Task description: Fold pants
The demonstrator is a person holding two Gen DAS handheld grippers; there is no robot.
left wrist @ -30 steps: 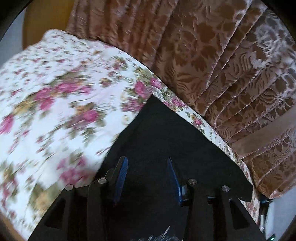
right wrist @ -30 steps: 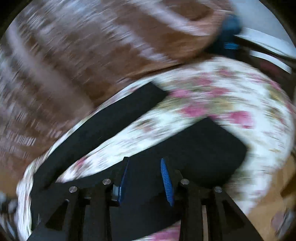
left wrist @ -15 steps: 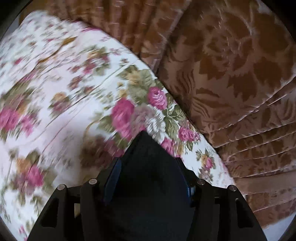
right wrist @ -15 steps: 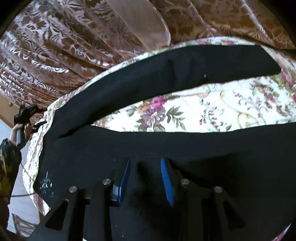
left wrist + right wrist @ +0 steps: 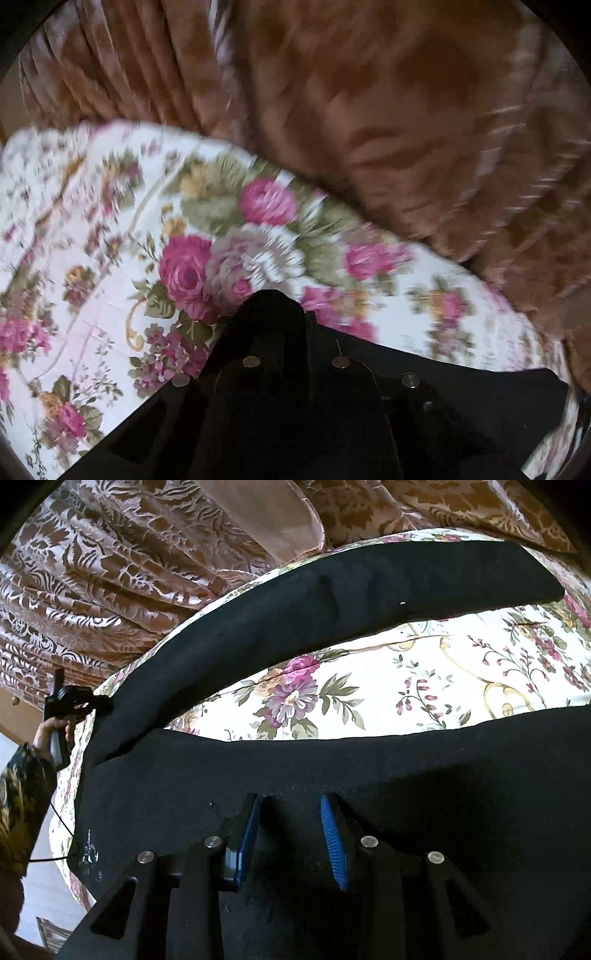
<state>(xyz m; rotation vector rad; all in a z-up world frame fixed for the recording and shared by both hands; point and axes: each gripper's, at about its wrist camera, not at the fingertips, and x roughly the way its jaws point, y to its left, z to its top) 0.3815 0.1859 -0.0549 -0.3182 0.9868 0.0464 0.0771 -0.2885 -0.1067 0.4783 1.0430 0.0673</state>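
Black pants (image 5: 332, 602) lie spread on a flowered bedspread (image 5: 406, 686), their two legs parted and joined at the left. My right gripper (image 5: 290, 801) hovers low over the near leg (image 5: 443, 768); its blue pads (image 5: 332, 834) stand apart with nothing pinched between them. In the left wrist view my left gripper (image 5: 271, 306) is shut on a corner of the pants (image 5: 461, 387), and dark cloth covers its tips. The right wrist view shows that left gripper (image 5: 99, 703) at the far left end of the pants, held by a hand in a patterned sleeve (image 5: 22, 794).
A brown patterned curtain (image 5: 110, 572) hangs right behind the bed's far edge, also in the left wrist view (image 5: 369, 110). The bedspread (image 5: 110, 258) reaches left of the held corner. Pale floor (image 5: 48, 886) and a thin cable (image 5: 59, 819) lie past the bed's left edge.
The left gripper slid along the pants to a corner, widened, then shut on it. The right gripper swung down over the near leg and has held still for the last half second.
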